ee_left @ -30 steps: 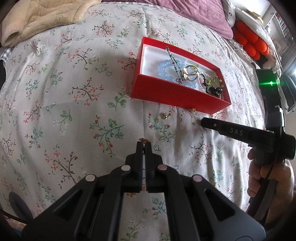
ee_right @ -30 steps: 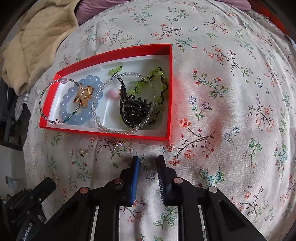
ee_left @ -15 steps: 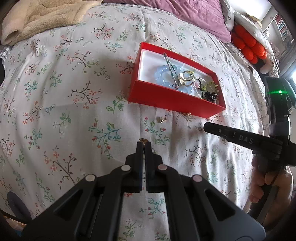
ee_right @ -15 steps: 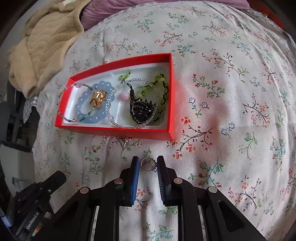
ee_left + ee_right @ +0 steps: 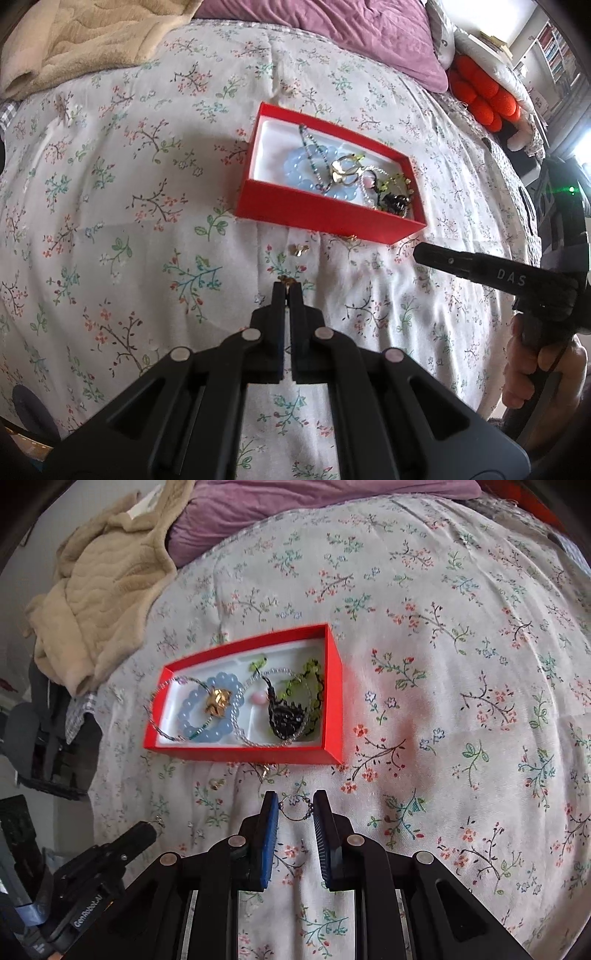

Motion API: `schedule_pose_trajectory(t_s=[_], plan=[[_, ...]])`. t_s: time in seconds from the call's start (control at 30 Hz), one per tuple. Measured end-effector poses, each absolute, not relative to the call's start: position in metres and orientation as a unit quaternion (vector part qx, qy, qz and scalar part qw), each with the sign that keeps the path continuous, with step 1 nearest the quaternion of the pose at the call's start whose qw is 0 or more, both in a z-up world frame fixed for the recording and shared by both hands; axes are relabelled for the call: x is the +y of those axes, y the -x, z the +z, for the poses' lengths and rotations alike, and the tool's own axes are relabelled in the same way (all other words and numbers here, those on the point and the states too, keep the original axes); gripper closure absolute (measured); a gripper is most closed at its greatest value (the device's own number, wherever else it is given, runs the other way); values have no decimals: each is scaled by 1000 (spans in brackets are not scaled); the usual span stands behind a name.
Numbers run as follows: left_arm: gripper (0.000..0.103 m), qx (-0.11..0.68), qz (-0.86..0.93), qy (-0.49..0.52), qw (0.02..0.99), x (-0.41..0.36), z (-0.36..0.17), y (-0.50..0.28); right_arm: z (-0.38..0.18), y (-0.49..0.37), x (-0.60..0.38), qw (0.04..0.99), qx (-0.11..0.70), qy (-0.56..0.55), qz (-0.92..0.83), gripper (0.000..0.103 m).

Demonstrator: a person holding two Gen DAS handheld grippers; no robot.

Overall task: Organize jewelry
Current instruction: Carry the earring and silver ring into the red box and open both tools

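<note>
A red box [image 5: 325, 216] [image 5: 240, 755] with a white liner lies on the floral bedspread and holds a blue bead bracelet [image 5: 199, 716], a gold piece [image 5: 218, 701], a clear bead strand and a black and green piece [image 5: 288, 716]. My left gripper [image 5: 287, 286] is shut on a small gold earring [image 5: 286, 279], held above the bed in front of the box. My right gripper [image 5: 294, 805] is shut on a thin hoop earring with beads [image 5: 295, 810], also held in front of the box. Two small gold pieces [image 5: 298, 250] [image 5: 351, 238] lie on the bedspread by the box's near wall.
A beige blanket [image 5: 99, 590] and a purple pillow [image 5: 332, 33] lie at the head of the bed. Orange cushions [image 5: 484, 96] sit far right. The right gripper's body [image 5: 498, 273] reaches in from the right in the left wrist view.
Both grippers have lifted and drawn back from the box while keeping hold of their earrings; the box looks smaller and farther in both views.
</note>
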State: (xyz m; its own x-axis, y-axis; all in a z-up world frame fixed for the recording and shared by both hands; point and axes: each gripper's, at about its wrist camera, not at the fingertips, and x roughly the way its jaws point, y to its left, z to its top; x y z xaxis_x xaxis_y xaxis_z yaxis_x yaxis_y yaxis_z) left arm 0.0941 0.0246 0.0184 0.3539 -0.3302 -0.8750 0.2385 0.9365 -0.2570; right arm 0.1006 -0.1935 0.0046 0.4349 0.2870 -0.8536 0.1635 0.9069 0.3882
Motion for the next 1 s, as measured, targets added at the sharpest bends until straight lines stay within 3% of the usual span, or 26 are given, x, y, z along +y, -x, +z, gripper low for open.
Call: schedule_pose_trajectory(t_s=[1.0], plan=[[100, 472, -156, 6, 868, -13, 26, -146, 20, -132, -194, 848, 487, -203, 46, 83]])
